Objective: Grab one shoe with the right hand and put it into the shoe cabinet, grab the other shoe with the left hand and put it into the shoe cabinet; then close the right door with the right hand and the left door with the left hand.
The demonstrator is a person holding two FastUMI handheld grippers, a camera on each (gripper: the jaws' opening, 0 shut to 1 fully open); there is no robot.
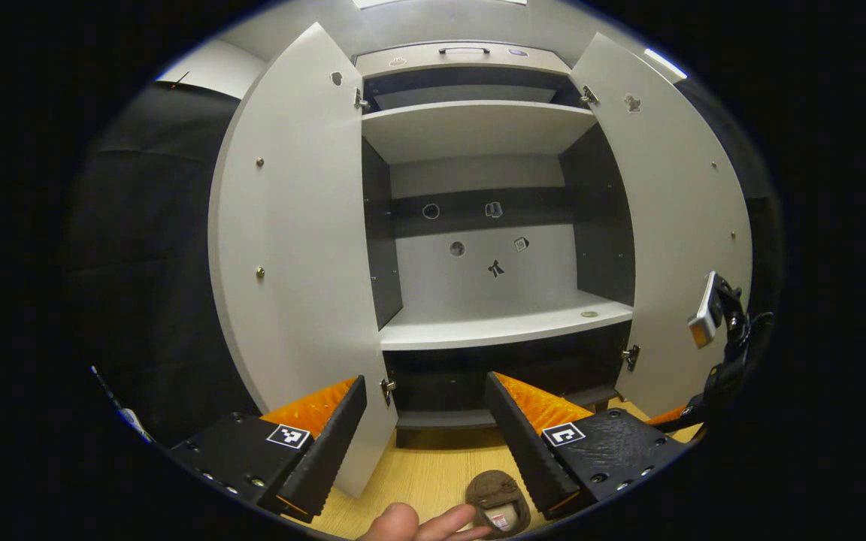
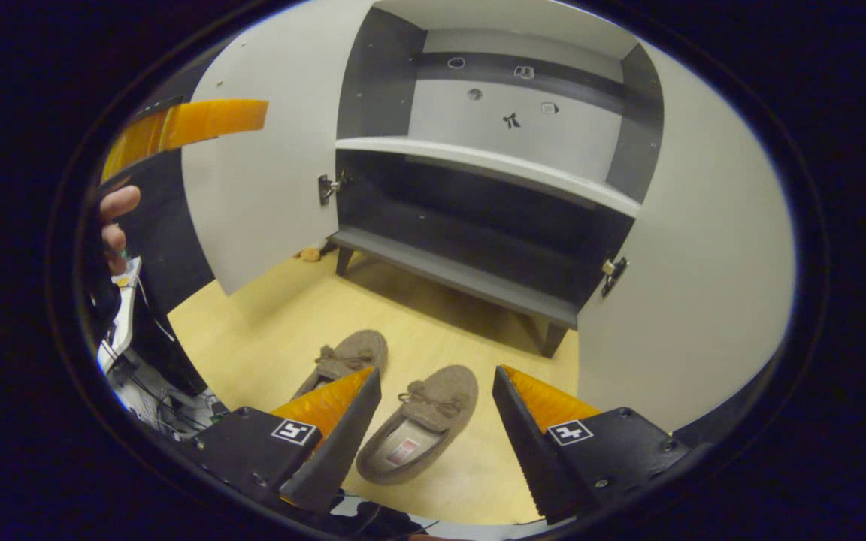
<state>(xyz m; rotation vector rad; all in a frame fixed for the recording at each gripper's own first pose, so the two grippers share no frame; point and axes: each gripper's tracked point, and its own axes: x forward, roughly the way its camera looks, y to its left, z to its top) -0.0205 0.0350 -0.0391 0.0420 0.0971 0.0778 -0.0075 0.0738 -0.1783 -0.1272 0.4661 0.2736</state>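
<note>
In the right gripper view the right gripper [image 2: 433,428] is wide open and holds nothing; between its fingers, on the wooden floor [image 2: 267,330], lies one brown slipper [image 2: 422,421] with its toe toward the cabinet. The second slipper [image 2: 346,357] lies just beside it on the left, partly behind the left finger. Both shoes are outside the shoe cabinet [image 2: 478,218], a little in front of its low bottom board. At the left edge of this view a hand [image 2: 113,222] shows, with part of the other gripper above it.

In the left gripper view the left gripper [image 1: 429,439] is also wide open and empty — it is raised and faces the open cabinet. Below it, near the bottom edge, one slipper shows on the floor next to some fingertips [image 1: 418,522]. Farther off, the left door [image 1: 298,248] and the right door [image 1: 673,225] both stand open, and the shelves inside — the middle shelf [image 1: 501,323] and the upper shelf [image 1: 470,124] — carry no shoes.
</note>
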